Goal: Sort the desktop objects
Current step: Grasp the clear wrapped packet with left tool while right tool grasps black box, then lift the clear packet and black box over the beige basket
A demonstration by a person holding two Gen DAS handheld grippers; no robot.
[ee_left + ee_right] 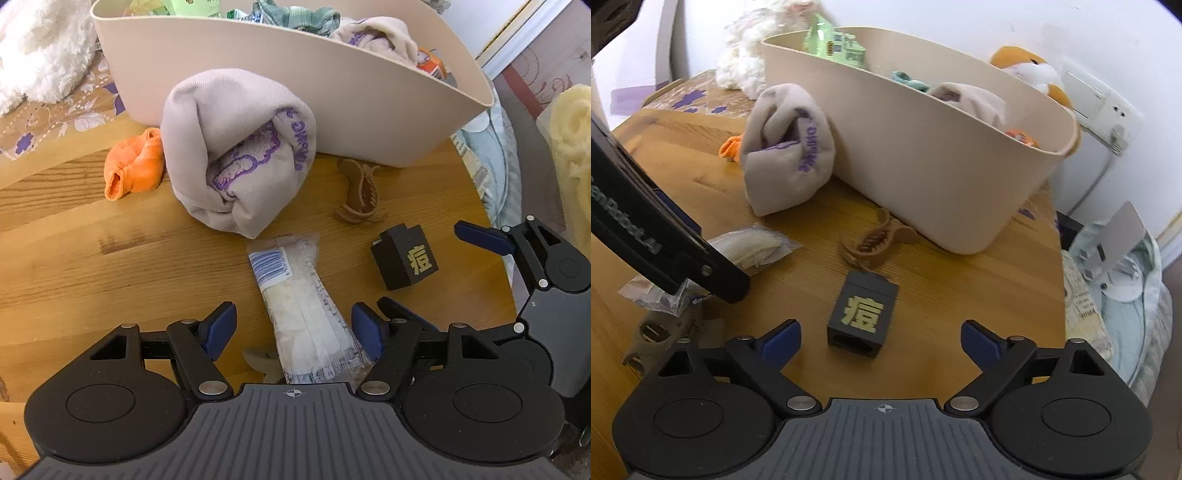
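Table [110, 258]: wooden top carrying everything; one of it.
Bin [332, 110]: one beige tub at the far side, already holding cloth and packets; judged the sorting target.
Left gripper [293, 328]: jaws apart, pads clear of anything; the plastic packet lies between them.
Right gripper [881, 341]: jaws spread wide, nothing clamped; the black box sits just ahead, between the two fingers.
Grey bundle [236, 147]: one rolled cloth with purple print outside the bin, leaning beside its wall; a second similar one lies inside.
Plastic packet [303, 295]: one, clear, with a blue-striped label at its far end; long axis runs almost straight away from the left gripper, tilted slightly left, so the fingers straddle its narrow width. Left hand is the nearer.
Orange cloth [133, 166]: one small crumpled piece, just left of the grey bundle.
Hair claw [360, 192]: one brown clip, between the bin and the black box.
Black box [862, 314]: one, gold character on top, open end toward the right gripper; long axis points roughly away from it, so a close across its short sides looks workable. Right hand is the nearer.
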